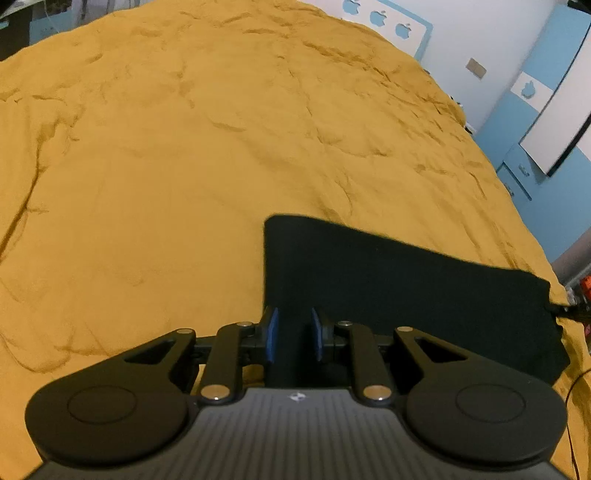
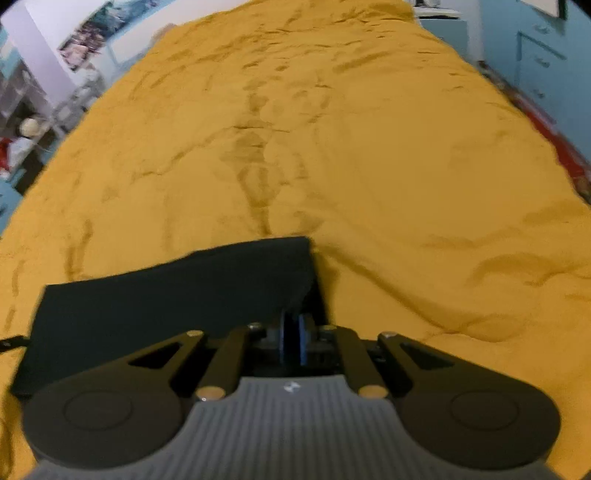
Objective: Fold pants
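Observation:
The black pants (image 1: 388, 280) lie folded into a flat rectangle on the mustard-yellow bedspread (image 1: 184, 166). In the left wrist view my left gripper (image 1: 293, 338) holds the pants' left edge between its blue pads (image 1: 272, 338), jaws partly closed on the cloth. In the right wrist view the pants (image 2: 166, 295) stretch to the left, and my right gripper (image 2: 291, 341) is shut tight on their right corner, blue pads (image 2: 303, 343) nearly touching. The cloth looks lifted a little at both held ends.
The wrinkled bedspread (image 2: 332, 147) fills both views. A blue and white wall with apple cut-outs (image 1: 380, 18) and a dark-framed white panel (image 1: 554, 110) stand right of the bed. Blue cabinets (image 2: 543, 55) and cluttered shelves (image 2: 22, 122) flank the bed.

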